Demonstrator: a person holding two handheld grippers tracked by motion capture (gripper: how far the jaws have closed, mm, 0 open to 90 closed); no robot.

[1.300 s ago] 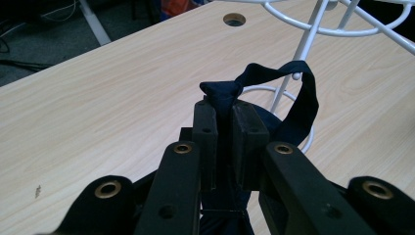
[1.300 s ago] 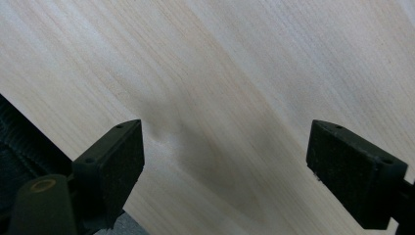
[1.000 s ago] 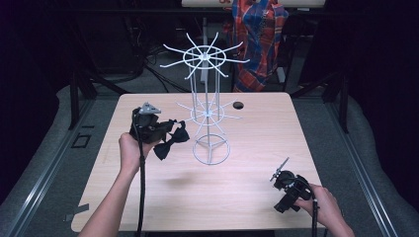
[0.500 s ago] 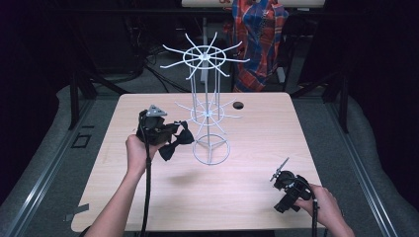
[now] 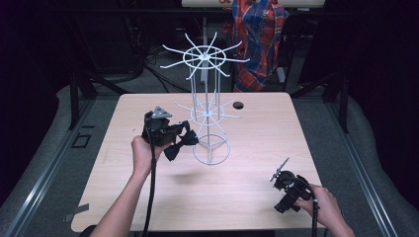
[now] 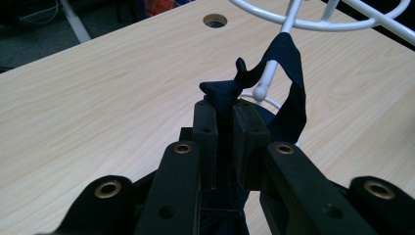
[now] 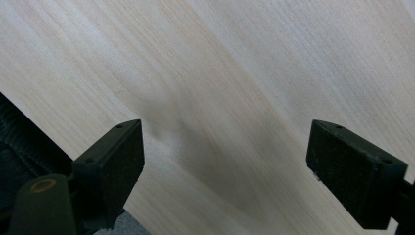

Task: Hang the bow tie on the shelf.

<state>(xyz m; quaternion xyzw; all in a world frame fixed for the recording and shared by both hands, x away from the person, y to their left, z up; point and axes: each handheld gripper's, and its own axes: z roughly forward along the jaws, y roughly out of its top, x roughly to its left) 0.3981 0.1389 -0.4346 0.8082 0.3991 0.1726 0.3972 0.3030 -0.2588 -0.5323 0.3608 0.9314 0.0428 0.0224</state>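
The pale wooden table [image 5: 148, 207] carries a white wire rack with spoked arms [image 5: 210, 118] at its centre. The left gripper [image 5: 165, 132], at nine o'clock from the rack, is clamped on a black fabric bow tie [image 5: 181, 143]; its long axis runs from seven to one o'clock, its strap loop [image 6: 292, 73] over a ball-tipped spoke. Hanging seems in hand; next, ease the loop on and let go. The right gripper [image 5: 284, 183] rests at five o'clock, jaws apart

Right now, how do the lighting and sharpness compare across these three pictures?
High view: the wooden table is lit, its surroundings dark, detail soft. Left gripper view: the black bow tie is crisp and the white wire rack bright. Right gripper view: the wood grain is smeared, with a soft grey shadow mid-frame.
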